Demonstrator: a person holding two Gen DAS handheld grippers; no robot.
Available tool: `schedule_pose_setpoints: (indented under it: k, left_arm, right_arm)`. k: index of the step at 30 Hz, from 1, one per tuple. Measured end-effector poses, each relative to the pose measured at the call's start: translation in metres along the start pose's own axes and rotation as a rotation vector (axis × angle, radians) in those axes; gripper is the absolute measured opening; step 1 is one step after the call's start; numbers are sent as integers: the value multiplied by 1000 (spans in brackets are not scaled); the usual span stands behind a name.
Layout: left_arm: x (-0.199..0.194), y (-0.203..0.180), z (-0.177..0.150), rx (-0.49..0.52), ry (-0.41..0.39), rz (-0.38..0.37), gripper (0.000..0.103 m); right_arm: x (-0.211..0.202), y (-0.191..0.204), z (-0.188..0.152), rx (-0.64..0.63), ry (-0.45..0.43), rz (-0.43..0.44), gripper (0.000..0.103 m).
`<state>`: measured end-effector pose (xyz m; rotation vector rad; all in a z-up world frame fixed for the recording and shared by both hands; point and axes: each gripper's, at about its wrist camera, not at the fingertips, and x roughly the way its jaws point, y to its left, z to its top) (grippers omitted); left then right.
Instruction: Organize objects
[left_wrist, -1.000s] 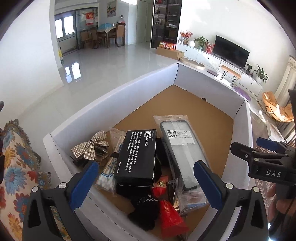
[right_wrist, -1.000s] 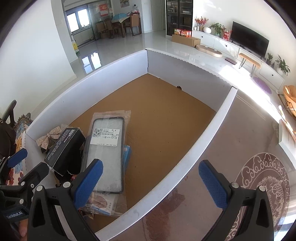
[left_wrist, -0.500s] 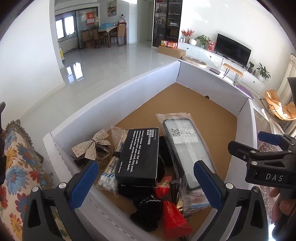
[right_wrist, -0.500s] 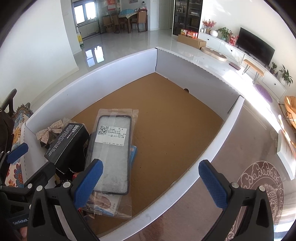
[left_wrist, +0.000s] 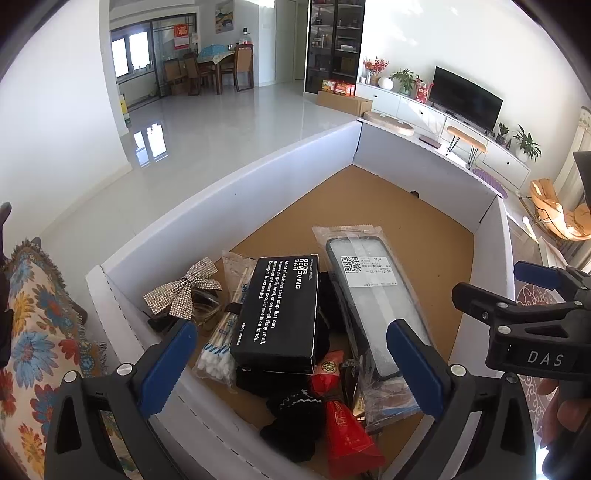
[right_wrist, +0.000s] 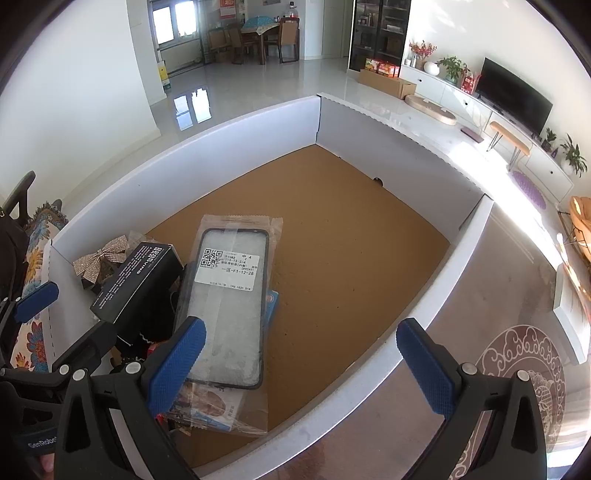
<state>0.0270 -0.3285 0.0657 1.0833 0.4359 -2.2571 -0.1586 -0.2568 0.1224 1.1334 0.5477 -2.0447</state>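
A white-walled box (left_wrist: 229, 206) with a brown cardboard floor (right_wrist: 351, 251) holds a pile at its near left end. The pile has a black "odor removing bar" box (left_wrist: 280, 306), a bagged phone case (left_wrist: 373, 295), a glittery bow (left_wrist: 181, 291), cotton swabs (left_wrist: 221, 347), a red pouch (left_wrist: 347, 432) and a black knitted item (left_wrist: 295, 413). My left gripper (left_wrist: 288, 369) is open and empty above the pile. My right gripper (right_wrist: 303, 362) is open and empty over the box's near right wall, next to the phone case (right_wrist: 229, 302).
A floral cushion (left_wrist: 33, 332) lies left of the box. The far half of the box floor is bare. A patterned rug (right_wrist: 517, 387) lies right of the box. A TV (left_wrist: 465, 96) and cabinets stand at the far right.
Both grippers have drifted slightly; the box and pile sit a little more central and lower in both views. Nothing was picked up or released.
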Motion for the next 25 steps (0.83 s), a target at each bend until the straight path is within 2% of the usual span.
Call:
schedule_pose_setpoints:
  k: [19,21,25]
  left_arm:
    - [-2,-1,2,-6,-6,-2,103]
    - [-4,0,3,-12,-18,-8,103]
    - [-10,-2,3,-11,-61,32,103]
  right_arm:
    - [-4,-1,2,3,-11,1,103]
    - [-3,-2,2,5,-10,0,103]
    - [-3,-3,2,8,-13,1,103]
